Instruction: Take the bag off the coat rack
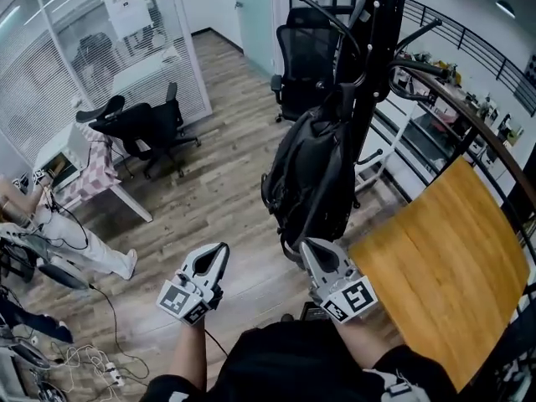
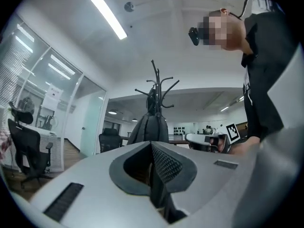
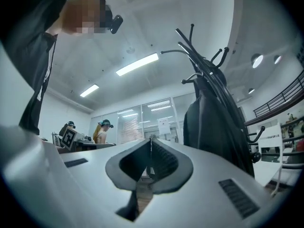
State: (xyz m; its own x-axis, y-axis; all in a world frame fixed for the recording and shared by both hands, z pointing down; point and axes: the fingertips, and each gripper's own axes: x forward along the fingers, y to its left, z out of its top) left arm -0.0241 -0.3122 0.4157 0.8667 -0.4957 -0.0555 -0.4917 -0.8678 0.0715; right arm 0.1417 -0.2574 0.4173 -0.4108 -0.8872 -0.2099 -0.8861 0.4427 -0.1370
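Observation:
A black bag [image 1: 311, 174] hangs on a black coat rack [image 1: 377, 48] in the middle of the head view. My left gripper [image 1: 221, 249] is shut and holds nothing, a short way left of and below the bag. Close by the bag's lower edge is my right gripper [image 1: 308, 244], also shut and holding nothing. In the left gripper view the bag [image 2: 149, 126] hangs ahead under the rack's hooks [image 2: 156, 85], beyond the closed jaws of the left gripper [image 2: 152, 144]. In the right gripper view the bag [image 3: 214, 122] fills the right side, near the right gripper [image 3: 151, 140].
A wooden table [image 1: 452, 266] stands right of the rack, with a dark railing [image 1: 469, 107] behind it. Black office chairs [image 1: 142, 128] [image 1: 303, 65] stand on the wood floor, by a glass partition [image 1: 126, 40]. Cables [image 1: 92, 354] lie at the lower left.

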